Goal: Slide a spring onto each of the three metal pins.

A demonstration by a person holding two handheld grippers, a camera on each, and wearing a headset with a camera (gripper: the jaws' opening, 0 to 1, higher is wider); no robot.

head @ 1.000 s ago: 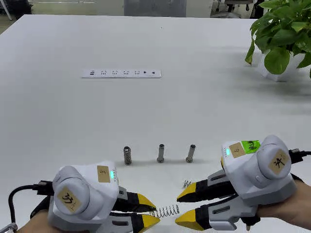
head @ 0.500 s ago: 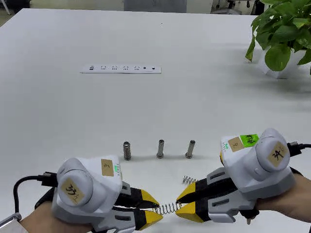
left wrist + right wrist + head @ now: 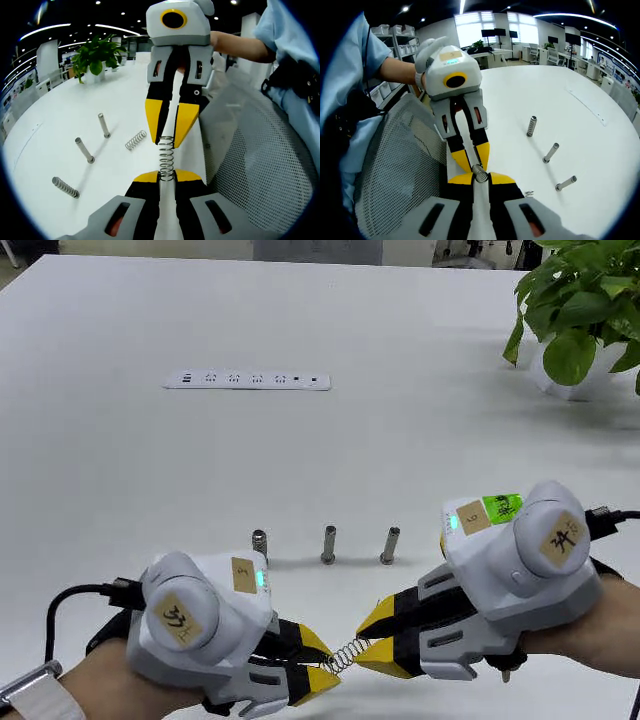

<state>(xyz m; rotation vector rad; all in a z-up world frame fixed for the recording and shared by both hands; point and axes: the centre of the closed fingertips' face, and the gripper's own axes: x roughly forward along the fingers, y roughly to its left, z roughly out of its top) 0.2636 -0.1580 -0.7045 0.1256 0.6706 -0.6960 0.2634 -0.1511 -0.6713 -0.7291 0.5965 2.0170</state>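
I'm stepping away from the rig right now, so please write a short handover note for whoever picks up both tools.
The left tool is shut on one end of the held spring. The right tool is shut on its other end, by the near edge of the table.
The pins stand in a row. The first pin, on the head view's left, wears a spring. The middle pin and third pin are bare.
A loose spring lies on the table near the right tool.
Done: one pin.
Left: the held spring onto a bare pin, then the loose spring onto the last.
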